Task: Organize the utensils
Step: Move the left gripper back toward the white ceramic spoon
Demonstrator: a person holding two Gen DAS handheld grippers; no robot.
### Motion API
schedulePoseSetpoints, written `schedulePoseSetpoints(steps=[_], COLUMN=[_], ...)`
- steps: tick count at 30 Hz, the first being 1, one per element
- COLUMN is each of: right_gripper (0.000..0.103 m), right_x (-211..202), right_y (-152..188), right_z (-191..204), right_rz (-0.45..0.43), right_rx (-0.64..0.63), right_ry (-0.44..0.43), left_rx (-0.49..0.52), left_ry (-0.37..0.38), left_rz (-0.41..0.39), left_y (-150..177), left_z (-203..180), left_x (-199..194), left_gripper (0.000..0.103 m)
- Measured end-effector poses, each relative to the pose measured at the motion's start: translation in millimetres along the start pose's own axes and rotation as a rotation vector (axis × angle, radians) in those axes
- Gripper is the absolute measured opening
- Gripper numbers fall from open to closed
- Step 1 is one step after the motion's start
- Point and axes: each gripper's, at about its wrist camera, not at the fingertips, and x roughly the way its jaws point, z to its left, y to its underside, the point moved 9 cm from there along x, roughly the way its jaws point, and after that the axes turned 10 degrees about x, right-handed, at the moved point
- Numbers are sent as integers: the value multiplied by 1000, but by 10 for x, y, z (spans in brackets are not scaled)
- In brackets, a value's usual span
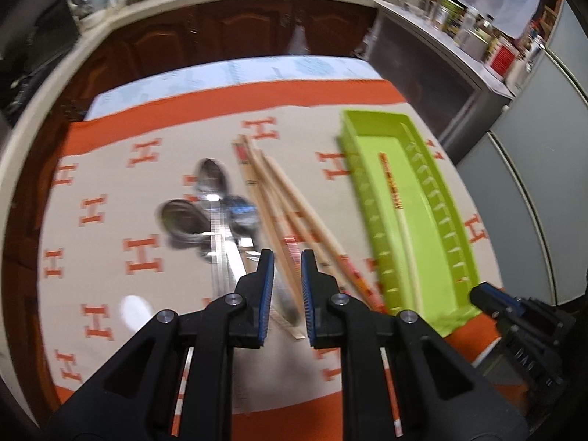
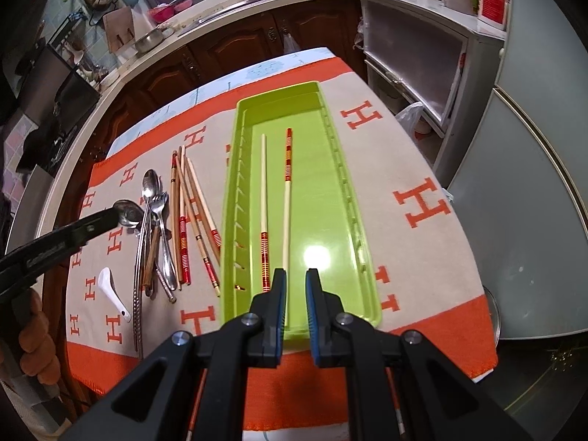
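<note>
1. The right gripper (image 2: 295, 281), fingers spread and holding nothing, hangs over the near end of the green tray (image 2: 362, 220), where two white chopsticks (image 2: 275, 198) already lie.
2. The left gripper (image 1: 287, 262), fingers also spread and empty, hovers above the loose chopsticks (image 1: 283, 205) on the bench cloth (image 1: 110, 191).
3. Risk: those sticks cross and overlap, so a pinch may catch two or flick one away.
4. Spoons and forks (image 2: 154, 220) crowd just beside; a white ceramic spoon (image 2: 112, 288) lies apart.
</note>
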Motion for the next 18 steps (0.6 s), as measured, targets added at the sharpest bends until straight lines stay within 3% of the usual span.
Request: schedulePoseSetpoints(steps=[8,14,18], right_gripper=[10,10,10], right_x=[15,26,175], right_y=[-83,-235,-249], right_z=[416,955,1333], right_rz=[10,49,137], right_rx=[-109,-200,-246], right_ry=[-12,-84,-145], left_rx=[-47,-147,-177], left_ry=[-190,-248,-228], left_rz=[-28,-11,25], left_y=[278,504,658], left_z=[874,1547,1755], left_x=[-195,-242,-150], left_gripper=[12,13,31])
